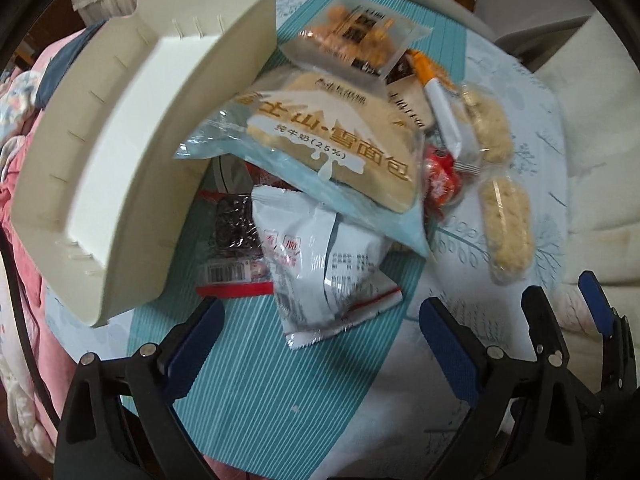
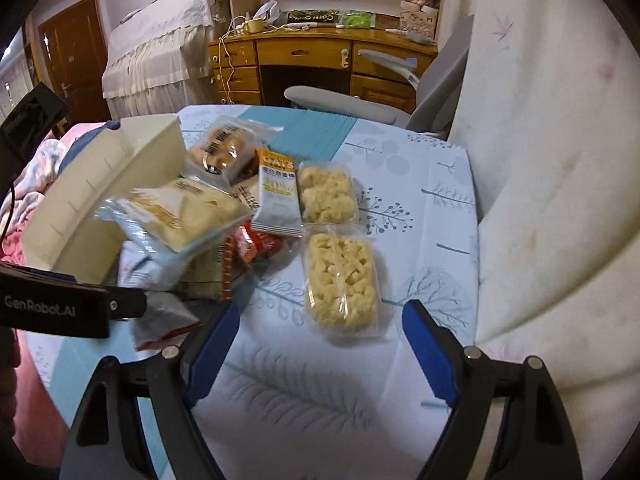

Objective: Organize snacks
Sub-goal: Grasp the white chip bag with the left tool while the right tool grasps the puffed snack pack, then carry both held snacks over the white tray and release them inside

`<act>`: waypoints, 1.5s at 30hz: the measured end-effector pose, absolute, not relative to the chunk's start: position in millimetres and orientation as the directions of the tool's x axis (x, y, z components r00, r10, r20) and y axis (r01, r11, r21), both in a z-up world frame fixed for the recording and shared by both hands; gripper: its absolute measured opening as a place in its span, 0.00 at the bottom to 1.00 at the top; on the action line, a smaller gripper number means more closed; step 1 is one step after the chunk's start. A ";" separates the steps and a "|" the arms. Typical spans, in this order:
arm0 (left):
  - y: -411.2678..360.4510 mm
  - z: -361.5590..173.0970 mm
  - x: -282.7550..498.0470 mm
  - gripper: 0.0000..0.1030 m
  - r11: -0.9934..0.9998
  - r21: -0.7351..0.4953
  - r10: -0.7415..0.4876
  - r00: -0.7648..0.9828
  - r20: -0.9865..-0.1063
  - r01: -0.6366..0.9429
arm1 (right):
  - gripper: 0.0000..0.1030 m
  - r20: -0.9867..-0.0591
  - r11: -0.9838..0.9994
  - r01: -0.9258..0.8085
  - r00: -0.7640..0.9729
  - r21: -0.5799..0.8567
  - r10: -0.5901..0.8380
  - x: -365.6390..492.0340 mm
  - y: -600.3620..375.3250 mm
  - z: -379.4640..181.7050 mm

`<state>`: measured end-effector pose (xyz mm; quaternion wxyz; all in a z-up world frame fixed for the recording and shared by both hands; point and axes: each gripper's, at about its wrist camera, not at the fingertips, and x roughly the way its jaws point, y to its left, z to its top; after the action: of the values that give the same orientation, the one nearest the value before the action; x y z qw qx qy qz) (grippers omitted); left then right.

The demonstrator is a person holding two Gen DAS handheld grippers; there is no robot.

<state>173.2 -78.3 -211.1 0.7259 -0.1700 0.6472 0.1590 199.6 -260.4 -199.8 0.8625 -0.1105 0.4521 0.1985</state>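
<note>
Both tongs spread wide and empty: left tongs [image 1: 320,328] above the grey-white packet [image 1: 320,264] at the near edge of the snack heap [image 1: 320,152] on the counter [image 1: 256,392], right tongs [image 2: 320,340] just short of the nearer rice-cracker pack [image 2: 342,284]. Empty cream bin [image 1: 120,152] touching the heap's left side. Likely trouble: crinkly film slipping from the pads, or the bread bag [image 1: 332,148] propped on the packet sliding off and scattering the heap.

Bare tablecloth [image 2: 304,392] lies open on the near side of the heaped snack packets [image 1: 320,160], while the cream storage bin [image 1: 132,160] walls the left and the sofa cushion [image 2: 560,200] crowds the right.
</note>
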 end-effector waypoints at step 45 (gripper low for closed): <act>-41.8 -144.9 113.5 0.54 0.875 -0.190 -0.181 0.065 -0.981 -0.446 | 0.46 -0.896 0.878 -0.462 0.326 0.127 0.301 179.5 -227.3 -211.5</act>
<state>113.5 -41.8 -144.9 0.6919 -0.2314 0.6771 0.0958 179.5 -227.3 -211.5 0.8107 -0.0759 0.5307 0.2354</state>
